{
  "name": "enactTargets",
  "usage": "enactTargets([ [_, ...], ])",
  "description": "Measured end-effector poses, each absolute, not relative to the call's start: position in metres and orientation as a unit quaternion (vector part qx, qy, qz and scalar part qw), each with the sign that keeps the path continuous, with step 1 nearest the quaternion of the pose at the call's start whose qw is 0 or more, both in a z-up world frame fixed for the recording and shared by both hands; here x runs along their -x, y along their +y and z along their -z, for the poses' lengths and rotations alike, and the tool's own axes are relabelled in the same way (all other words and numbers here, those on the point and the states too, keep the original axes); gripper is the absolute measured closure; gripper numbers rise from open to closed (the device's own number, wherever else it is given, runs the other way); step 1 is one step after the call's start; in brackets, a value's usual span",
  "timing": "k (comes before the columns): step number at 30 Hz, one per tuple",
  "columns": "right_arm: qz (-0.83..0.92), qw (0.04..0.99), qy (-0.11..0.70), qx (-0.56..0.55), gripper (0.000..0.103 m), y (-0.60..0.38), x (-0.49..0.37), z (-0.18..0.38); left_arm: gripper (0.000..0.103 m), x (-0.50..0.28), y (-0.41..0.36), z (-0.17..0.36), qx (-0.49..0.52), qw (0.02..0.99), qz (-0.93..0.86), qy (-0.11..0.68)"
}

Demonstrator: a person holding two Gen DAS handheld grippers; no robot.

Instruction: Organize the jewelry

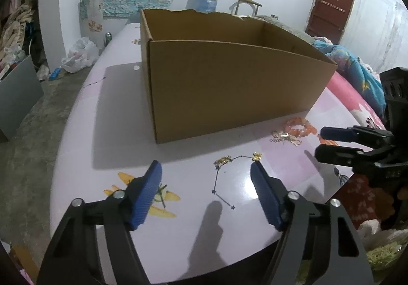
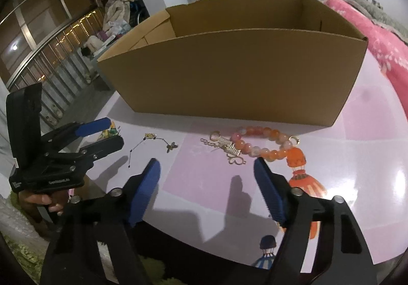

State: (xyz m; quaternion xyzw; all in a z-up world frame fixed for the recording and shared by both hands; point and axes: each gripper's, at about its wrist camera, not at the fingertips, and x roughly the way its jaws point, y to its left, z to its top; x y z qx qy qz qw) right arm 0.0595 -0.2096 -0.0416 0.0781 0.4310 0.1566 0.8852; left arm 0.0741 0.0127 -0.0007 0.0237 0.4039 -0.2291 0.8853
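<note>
The left tongs (image 1: pixel 206 170) are standing fairly wide, their ribbed blue pads (image 1: pixel 146 195) gripping nothing and hanging above the glossy worktop (image 1: pixel 122 111). Between and just beyond the tips, a thin dark chain (image 1: pixel 219 184) with small star charms is lying loosely on the surface, a gold-coloured cluster at its far end and a small gold butterfly-like charm (image 1: pixel 257 156) sitting just past the right fingertip. No pad is touching it.

The right tongs (image 2: pixel 206 170) are likewise standing well apart and empty, raised over the worktop. Just ahead of them an orange and pink bead bracelet (image 2: pixel 257 142) is lying in a curve, its round glossy beads touching a tangle of pale gold pieces (image 2: pixel 227 148): a hoop, a link chain and a small comb-shaped bit. The right fingertip is sitting near the bracelet's near edge, though contact cannot be told.

Each pair of tongs is showing in the other's view, black-framed with blue pads, and a hand (image 2: pixel 43 202) is gripping the left handle.

Behind all the jewelry, a large open cardboard box (image 1: pixel 229 86) is standing on the worktop, plain brown, with a ragged torn rim along its far wall. The worktop itself is smooth, pale lilac and pink, printed with cartoon figures and reflecting the light. A pink patterned blanket (image 2: pixel 382 37) is lying to the right.
</note>
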Motion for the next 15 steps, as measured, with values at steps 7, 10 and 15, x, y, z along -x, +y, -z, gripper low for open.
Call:
enactTargets([
  [7,-0.105,0.899,0.421,-0.052,0.057,-0.225,-0.069,0.038,0.044,-0.083,0.007,0.004,-0.029,0.880,0.242,0.408],
  [10,-0.065,0.898,0.429,-0.069,0.069,-0.246,-0.075,0.041,0.045,-0.086,0.005,0.007,-0.029,0.877,0.240,0.415],
  [15,-0.043,0.885,0.453,-0.102,0.080,-0.261,-0.082,0.051,0.047,-0.089,0.000,0.010,-0.026,0.873,0.241,0.423],
])
